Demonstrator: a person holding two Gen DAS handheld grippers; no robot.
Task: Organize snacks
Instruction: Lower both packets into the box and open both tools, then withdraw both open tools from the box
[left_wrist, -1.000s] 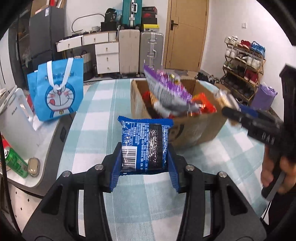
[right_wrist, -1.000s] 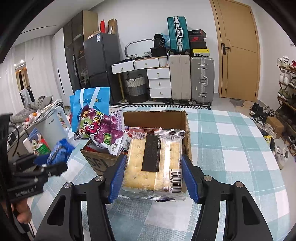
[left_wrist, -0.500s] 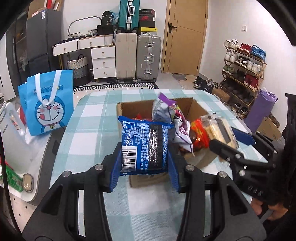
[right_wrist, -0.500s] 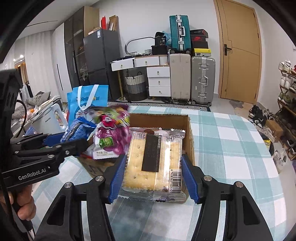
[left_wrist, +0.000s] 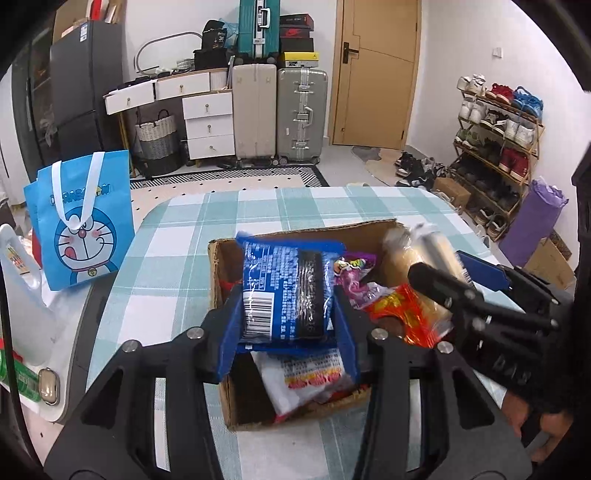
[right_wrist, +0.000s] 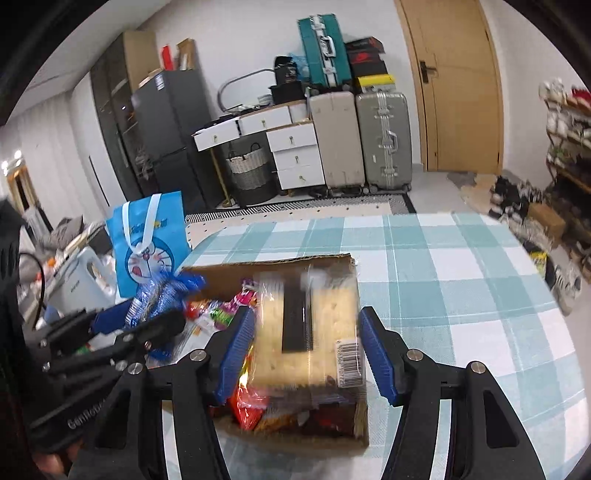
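Observation:
My left gripper is shut on a blue snack packet and holds it over the open cardboard box on the checked table. My right gripper has its jaws parted around a clear pack of crackers, which is blurred and lies over the box; a gap shows on both sides. The box holds several snack bags, among them a red one and a purple one. Each gripper shows in the other view: right, left.
A blue Doraemon bag stands left of the table, with a white kettle beside it. Suitcases, drawers and a shoe rack stand far behind. The checked tablecloth extends right of the box.
Both grippers moved forward and down over the box. The right jaws have opened off the cracker pack, which is dropping into the box. The purple bag has settled inside.

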